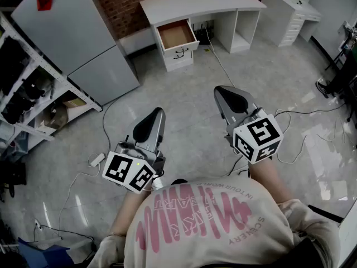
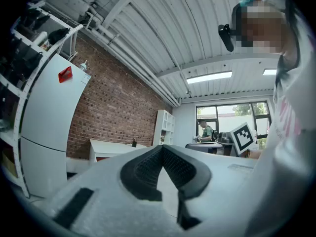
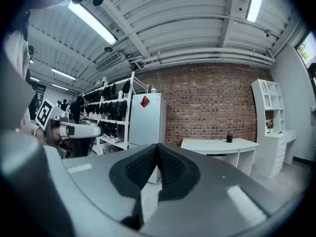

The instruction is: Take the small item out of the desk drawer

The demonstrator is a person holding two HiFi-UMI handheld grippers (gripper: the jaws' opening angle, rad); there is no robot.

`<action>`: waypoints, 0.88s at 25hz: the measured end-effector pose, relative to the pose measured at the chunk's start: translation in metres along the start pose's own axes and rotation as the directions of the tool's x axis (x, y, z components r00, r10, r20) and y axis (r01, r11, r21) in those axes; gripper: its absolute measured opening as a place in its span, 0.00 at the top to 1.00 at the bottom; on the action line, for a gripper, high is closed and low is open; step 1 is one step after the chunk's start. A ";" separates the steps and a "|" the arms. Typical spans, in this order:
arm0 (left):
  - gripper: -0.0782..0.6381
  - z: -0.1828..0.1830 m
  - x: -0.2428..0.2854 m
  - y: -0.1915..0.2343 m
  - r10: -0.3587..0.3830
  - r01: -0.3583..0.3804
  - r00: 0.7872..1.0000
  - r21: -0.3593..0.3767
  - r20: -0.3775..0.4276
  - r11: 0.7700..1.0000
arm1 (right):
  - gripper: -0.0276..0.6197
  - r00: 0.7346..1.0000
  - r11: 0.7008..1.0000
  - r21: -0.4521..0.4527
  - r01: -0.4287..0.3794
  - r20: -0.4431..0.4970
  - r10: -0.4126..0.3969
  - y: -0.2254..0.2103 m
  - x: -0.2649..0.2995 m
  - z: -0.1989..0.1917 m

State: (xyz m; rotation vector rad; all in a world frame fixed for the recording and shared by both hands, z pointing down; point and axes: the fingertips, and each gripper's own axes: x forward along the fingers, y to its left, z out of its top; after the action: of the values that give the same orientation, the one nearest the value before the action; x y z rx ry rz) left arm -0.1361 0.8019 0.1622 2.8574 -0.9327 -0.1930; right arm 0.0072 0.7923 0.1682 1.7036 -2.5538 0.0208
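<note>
Left gripper [image 1: 158,113] and right gripper [image 1: 224,91] are both pressed together, empty and held level, since the open drawer [image 1: 176,36] under the tabletop [image 1: 195,1] is well away. Guessing the small item sits inside, too far to see.

Across the workshop floor: 2 grippers, the left gripper [image 1: 159,112] at 8 o'clock and the right gripper [image 1: 219,91] at 3 o'clock, 1 white desk [image 1: 196,3] with 1 open drawer [image 1: 176,36] at 12 o'clock, 1 refrigerator [image 1: 78,32] at 10 o'clock, and 1 shelving rack [image 1: 30,85] at 9 o'clock.
</note>
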 end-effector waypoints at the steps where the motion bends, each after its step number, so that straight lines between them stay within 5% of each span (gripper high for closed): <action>1: 0.89 0.000 -0.001 0.000 0.000 0.000 1.000 -0.004 0.001 1.000 | 0.94 1.000 1.000 -0.002 0.000 0.000 0.000 0.001 0.000 -0.001; 13: 0.89 -0.005 -0.008 -0.008 0.006 -0.006 1.000 -0.016 0.007 1.000 | 0.94 1.000 1.000 0.012 -0.020 -0.008 0.020 0.005 -0.009 -0.010; 22: 0.89 -0.035 0.012 0.014 0.009 -0.014 0.999 -0.106 -0.044 0.994 | 0.94 0.997 0.995 0.093 -0.022 -0.066 0.028 -0.009 0.008 -0.040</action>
State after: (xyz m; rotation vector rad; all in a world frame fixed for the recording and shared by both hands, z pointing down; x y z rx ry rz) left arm -0.1288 0.7869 0.1980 2.7473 -0.9023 -0.1729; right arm 0.0140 0.7836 0.2083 1.6713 -2.5625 0.1969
